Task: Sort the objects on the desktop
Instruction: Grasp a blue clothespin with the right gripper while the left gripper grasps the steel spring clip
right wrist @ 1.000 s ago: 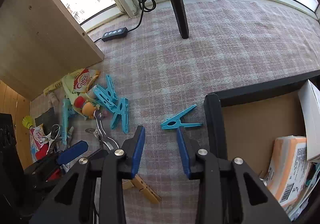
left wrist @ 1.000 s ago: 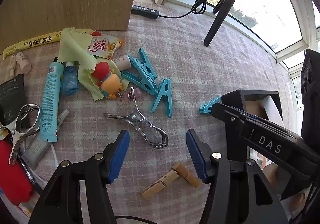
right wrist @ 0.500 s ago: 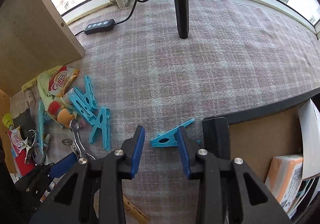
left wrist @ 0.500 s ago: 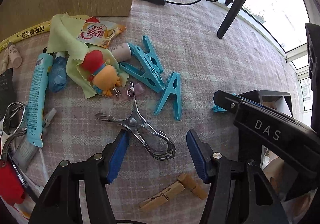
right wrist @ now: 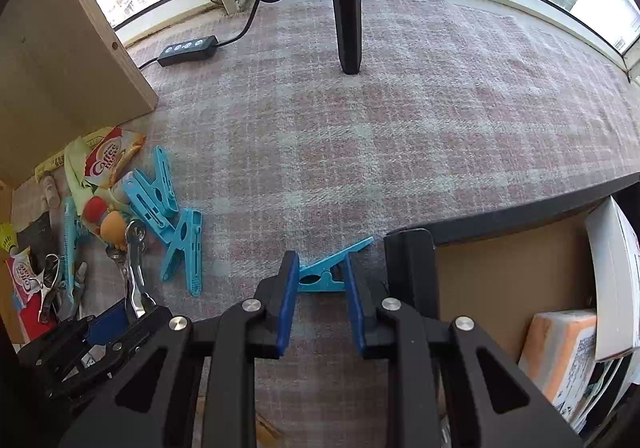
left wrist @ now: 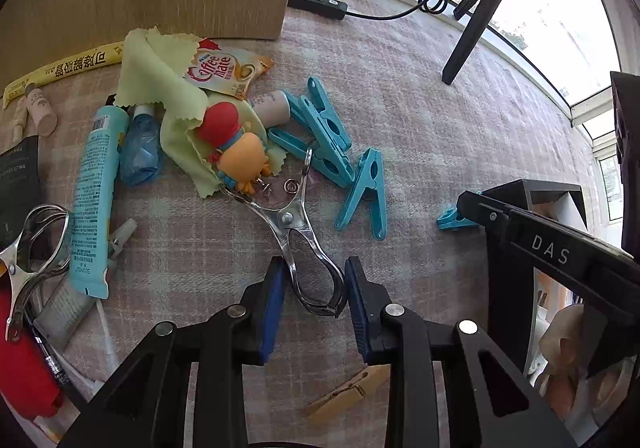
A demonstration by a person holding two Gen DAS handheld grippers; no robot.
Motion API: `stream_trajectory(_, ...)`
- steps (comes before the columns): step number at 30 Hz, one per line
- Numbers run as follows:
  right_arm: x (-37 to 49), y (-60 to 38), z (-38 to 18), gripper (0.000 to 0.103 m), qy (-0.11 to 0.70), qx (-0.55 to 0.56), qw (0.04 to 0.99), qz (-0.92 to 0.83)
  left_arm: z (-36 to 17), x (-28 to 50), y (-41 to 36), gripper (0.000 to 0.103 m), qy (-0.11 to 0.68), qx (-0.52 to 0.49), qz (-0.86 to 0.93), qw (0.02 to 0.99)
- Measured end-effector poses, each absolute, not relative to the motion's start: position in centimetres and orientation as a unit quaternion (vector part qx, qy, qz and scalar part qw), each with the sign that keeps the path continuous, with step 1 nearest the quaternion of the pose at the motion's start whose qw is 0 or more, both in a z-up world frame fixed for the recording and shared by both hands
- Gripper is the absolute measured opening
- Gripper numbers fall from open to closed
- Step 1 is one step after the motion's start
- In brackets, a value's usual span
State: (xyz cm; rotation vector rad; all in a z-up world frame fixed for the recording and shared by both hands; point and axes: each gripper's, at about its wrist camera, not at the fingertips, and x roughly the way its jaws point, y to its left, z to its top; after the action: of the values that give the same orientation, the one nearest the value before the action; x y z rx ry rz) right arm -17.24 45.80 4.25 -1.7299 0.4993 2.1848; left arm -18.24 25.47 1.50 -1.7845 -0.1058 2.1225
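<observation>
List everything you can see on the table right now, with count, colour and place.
plastic peg: four, blue; one between the right gripper's fingers, three beside the toy.
metal clip: two, silver; one between the left gripper's fingers, one far left.
wooden peg: one visible, tan, below the left gripper.
cloth: one, yellow-green, under the toy.
toy: one, red and orange, on the cloth.
sachet: one, orange and white, on the cloth's top edge.
tube: one, light blue, left.
bottle: one, blue, beside the tube.
box: one, black, right.
left gripper: black, blue pads; jaws have just been closing, now on the metal clip.
right gripper: same; jaws have just been closing, now on the plastic peg.
</observation>
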Motion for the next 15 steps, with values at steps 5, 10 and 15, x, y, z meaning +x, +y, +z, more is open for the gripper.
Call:
stream_trajectory(5,-16.9,46.5,4.6,0.003,0.190,-0.606,0.145,0.758,1.5,-17.8,25.0,0.026,-0.038,-0.630,0.753,0.186)
stream_trajectory(10,-16.4,45.9,5.6,0.011,0.188,-0.613,0.141,0.754,1.5,-17.7,24.4,0.026,-0.039,-0.630,0.753,0.186)
stream_trajectory(15,-14.9,45.4,6.7,0.033,0.196,-0.610,0.146,0.754,1.5,-17.4,24.3,0.026,-0.038,-0.629,0.753,0.189)
